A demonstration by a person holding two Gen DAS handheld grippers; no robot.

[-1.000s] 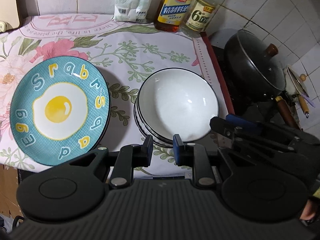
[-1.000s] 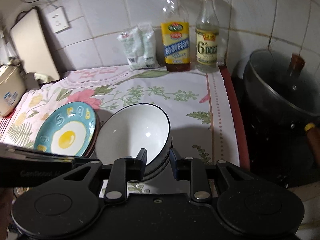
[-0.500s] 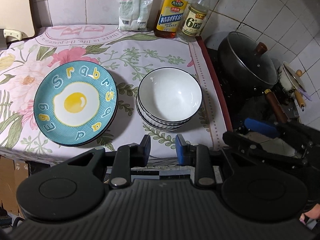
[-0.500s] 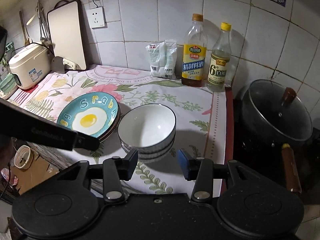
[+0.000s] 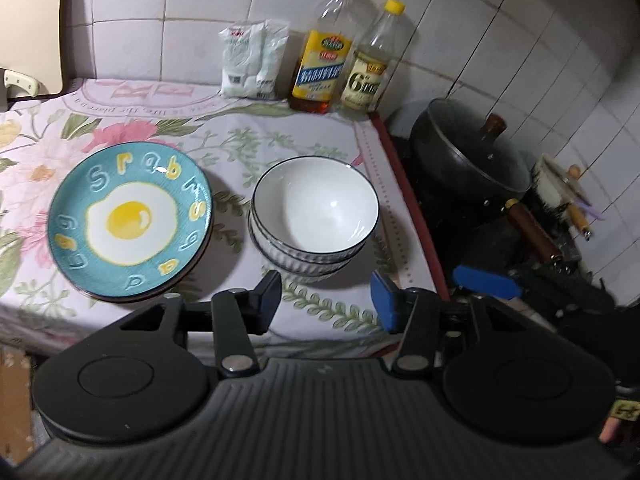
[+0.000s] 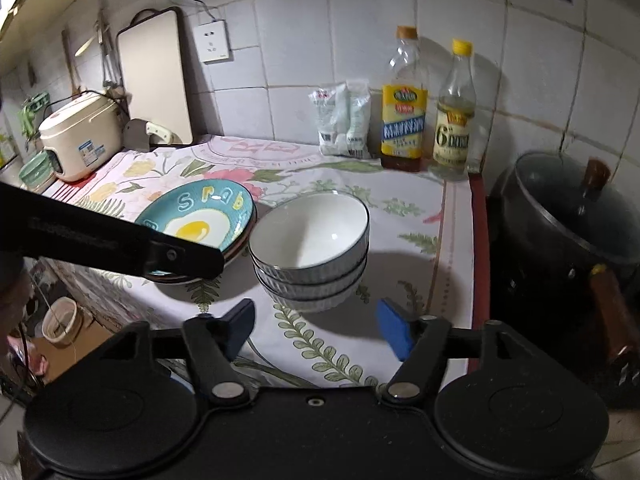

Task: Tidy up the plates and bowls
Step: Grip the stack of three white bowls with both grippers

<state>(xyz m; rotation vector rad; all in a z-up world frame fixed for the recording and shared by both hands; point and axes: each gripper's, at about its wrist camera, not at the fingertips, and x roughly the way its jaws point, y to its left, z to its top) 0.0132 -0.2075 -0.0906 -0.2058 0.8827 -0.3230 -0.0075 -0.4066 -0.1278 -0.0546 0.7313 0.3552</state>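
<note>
A stack of white bowls [image 5: 316, 216] with dark rims stands on the floral cloth [image 5: 256, 140]; it also shows in the right wrist view [image 6: 310, 246]. To its left lies a teal fried-egg plate [image 5: 130, 216] on top of other plates, seen too in the right wrist view [image 6: 200, 220]. My left gripper [image 5: 326, 300] is open and empty, held back from the counter's front edge near the bowls. My right gripper [image 6: 316, 330] is open and empty, also short of the bowls. The left gripper's body [image 6: 112, 244] crosses the right wrist view and hides part of the plates.
Two oil bottles [image 5: 320, 68] and a white bag [image 5: 254, 60] stand at the tiled back wall. A black lidded wok [image 5: 468, 156] sits on the stove to the right. A rice cooker [image 6: 80, 136] and a cutting board [image 6: 156, 76] are at the far left.
Both grippers have pulled back and up from the bowls, and both have opened wider. The plates and bowls have not moved.
</note>
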